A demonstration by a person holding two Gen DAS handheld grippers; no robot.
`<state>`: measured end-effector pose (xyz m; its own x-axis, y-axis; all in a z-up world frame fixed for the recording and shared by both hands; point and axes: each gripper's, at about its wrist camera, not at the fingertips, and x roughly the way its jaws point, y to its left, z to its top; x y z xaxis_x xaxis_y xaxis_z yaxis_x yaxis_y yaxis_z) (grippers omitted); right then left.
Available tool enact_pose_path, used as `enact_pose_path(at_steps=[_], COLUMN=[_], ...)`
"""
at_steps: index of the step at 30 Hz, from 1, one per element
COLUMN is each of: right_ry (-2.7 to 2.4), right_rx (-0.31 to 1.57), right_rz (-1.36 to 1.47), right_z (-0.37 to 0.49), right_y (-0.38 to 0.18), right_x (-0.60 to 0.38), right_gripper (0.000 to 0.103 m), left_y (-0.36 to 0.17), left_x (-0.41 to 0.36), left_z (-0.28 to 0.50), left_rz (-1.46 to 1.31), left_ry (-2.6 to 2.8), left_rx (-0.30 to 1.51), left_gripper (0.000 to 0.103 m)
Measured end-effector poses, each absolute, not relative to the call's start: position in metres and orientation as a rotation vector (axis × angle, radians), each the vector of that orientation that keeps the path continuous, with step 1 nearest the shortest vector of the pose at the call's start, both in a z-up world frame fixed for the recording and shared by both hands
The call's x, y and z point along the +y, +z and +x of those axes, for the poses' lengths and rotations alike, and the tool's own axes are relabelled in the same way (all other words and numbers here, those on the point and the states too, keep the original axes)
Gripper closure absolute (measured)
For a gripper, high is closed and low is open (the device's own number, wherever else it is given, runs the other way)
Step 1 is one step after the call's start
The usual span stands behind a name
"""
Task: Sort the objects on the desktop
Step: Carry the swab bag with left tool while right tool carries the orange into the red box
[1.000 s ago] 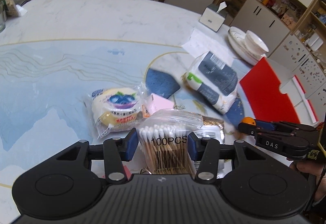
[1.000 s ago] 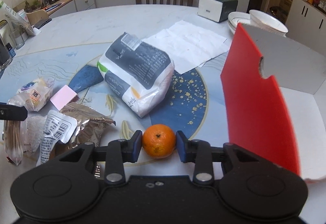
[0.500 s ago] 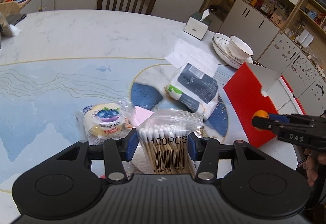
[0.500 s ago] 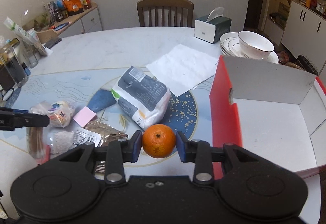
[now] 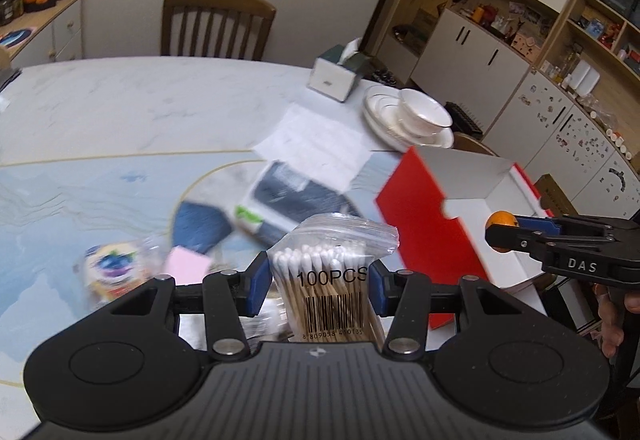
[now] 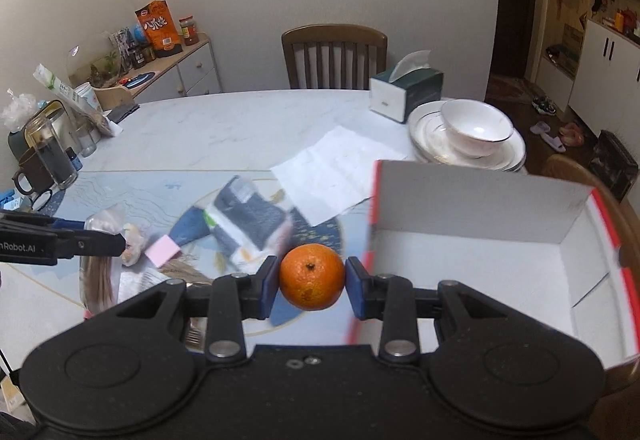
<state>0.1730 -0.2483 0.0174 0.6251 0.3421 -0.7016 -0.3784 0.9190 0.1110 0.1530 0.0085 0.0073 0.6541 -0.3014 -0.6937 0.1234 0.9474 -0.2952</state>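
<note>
Cotton swabs in a clear zip bag printed "100PCS" (image 5: 326, 280) sat clamped between the blue pads of the left gripper (image 5: 318, 282), its jaws partly closed against the bag's sides, the bag upright and held above the worktop (image 5: 120, 108). A round orange mandarin (image 6: 312, 277) was pinched between the pads of the right gripper (image 6: 312, 282), which pressed on both its flanks, stem end facing the camera.

From the left wrist view, the right gripper (image 5: 500, 234) appeared at the right edge with the mandarin (image 5: 502, 220) at its tip, over the open red cardboard box with white inside (image 5: 424, 208). From the right wrist view, that box (image 6: 480, 212) stood just right of the mandarin, and the left gripper (image 6: 100, 240) reached in from the left edge with the swab bag (image 6: 98, 280) hanging below it.

On the marbled worktop lay a dark grey and white packet (image 6: 250, 220), blurred, beside a small pink pad (image 6: 162, 250) and a white sheet of paper (image 6: 332, 172). A wrapped round pastry (image 5: 110, 266) lay left of the pad. Farther back stood a tissue box (image 6: 404, 94) and a white bowl on stacked plates (image 6: 476, 128), near a wooden chair (image 6: 334, 56).
</note>
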Motion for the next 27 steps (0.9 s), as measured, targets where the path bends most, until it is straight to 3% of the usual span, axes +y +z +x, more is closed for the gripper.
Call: enact_pose_path(at_steps=[18,27], right_ry=[0.371,0.326], right_rx=[0.814,0.843], right_rz=[-0.054,-0.046], right_z=[0.209,0.222], right_y=[-0.003,-0.02], right_x=[-0.359,-0.402], right_gripper=[0.069,0.069], left_y=[0.025,0.006], left_x=[-0.139,-0.211], left_z=[0.214,0.249], left_rz=[-0.096,0.008], left_ry=[-0.376,-0.459], left_rx=[0.796,0.851], left_gripper=[0.056,0.055])
